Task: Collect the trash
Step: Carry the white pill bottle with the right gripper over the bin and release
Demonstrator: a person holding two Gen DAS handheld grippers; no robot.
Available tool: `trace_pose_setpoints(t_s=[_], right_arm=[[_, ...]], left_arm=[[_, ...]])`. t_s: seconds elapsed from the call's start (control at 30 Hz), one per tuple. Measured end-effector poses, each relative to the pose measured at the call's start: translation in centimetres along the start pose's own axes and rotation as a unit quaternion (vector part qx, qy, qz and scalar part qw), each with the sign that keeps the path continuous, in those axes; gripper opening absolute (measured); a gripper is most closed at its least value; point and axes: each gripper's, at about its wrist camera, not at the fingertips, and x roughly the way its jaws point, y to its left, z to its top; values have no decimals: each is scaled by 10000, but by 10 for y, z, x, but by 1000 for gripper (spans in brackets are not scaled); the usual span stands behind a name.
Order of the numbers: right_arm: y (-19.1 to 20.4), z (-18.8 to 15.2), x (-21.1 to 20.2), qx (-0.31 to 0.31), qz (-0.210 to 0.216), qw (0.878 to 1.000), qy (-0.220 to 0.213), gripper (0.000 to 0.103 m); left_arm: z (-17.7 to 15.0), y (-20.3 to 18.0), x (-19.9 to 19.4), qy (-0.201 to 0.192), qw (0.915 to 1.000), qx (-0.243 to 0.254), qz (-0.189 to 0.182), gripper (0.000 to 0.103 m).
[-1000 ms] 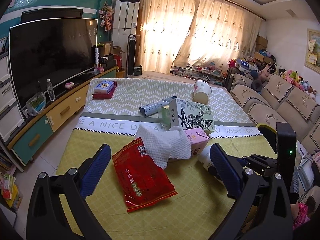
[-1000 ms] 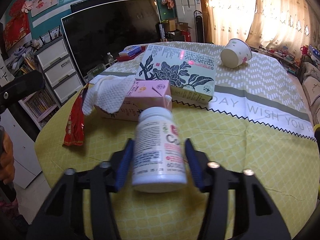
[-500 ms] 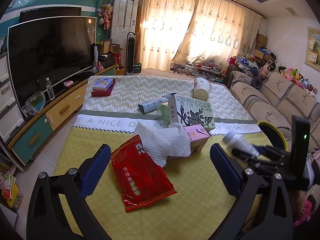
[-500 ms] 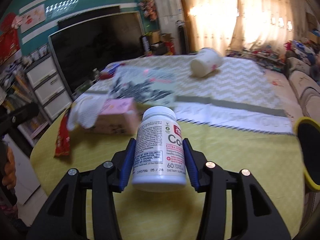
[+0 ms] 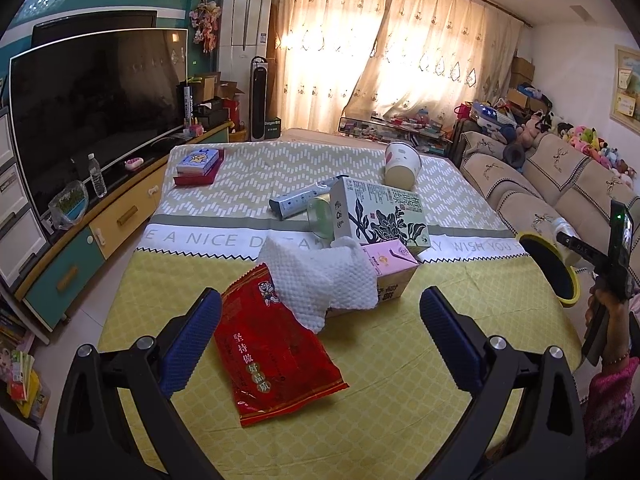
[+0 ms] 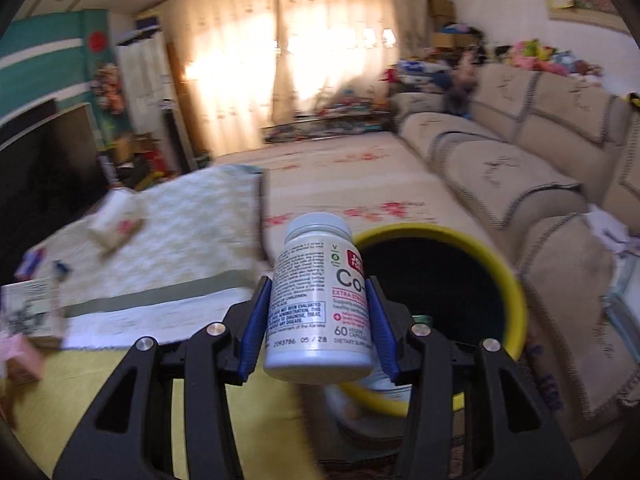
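Left wrist view. Your left gripper (image 5: 320, 334) hangs over the near edge of the bench (image 5: 400, 360), its blue fingers (image 5: 192, 340) spread wide with nothing between them. Just ahead of them a red snack packet (image 5: 276, 356) lies flat on the yellow cloth. A white textured cloth (image 5: 320, 280) overlaps the packet's far end and drapes onto a pink carton (image 5: 394, 264). Behind the carton stands a green-and-white printed box (image 5: 380, 216), with a clear green cup (image 5: 322, 216) and a grey tube-shaped box (image 5: 302, 202) touching its left side. Further back, a paper cup (image 5: 402, 166) lies on its side near the far right corner; a blue box on a red one (image 5: 198, 164) sits at the far left corner.

Right wrist view (frame blurred by motion). Your right gripper (image 6: 320, 324) has its fingers (image 6: 254, 328) pressed against both sides of a white supplement bottle (image 6: 320, 304), cap pointing away from you, held clear of the bench. The bottle is off the right edge of the bench, directly in front of the mouth of a yellow-rimmed black bin (image 6: 516, 300). The bin stands between the bench and a beige sofa (image 6: 540, 184).

In the left view, the same bin (image 5: 570, 296) appears at the right edge of the bench, with the right gripper (image 5: 580, 246) beside it.
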Motion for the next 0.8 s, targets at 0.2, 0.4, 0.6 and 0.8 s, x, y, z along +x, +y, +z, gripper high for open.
trace_pose_setpoints(t_s=[0.2, 0.4, 0.6, 0.8], right_arm=[[-46, -1, 37, 360, -503, 9972, 421, 45], [-51, -7, 54, 392, -662, 9956, 527, 58], [-25, 1, 16, 412, -192, 9990, 4, 58], [36, -2, -22, -8, 677, 9970, -387, 62]], left_arm=[[0, 0, 5, 51, 10000, -4, -4, 98], [-1, -3, 8, 83, 10000, 17, 1, 98], [-4, -2, 12, 126, 9999, 17, 26, 98], [-10, 0, 22, 289, 9995, -59, 103, 98]])
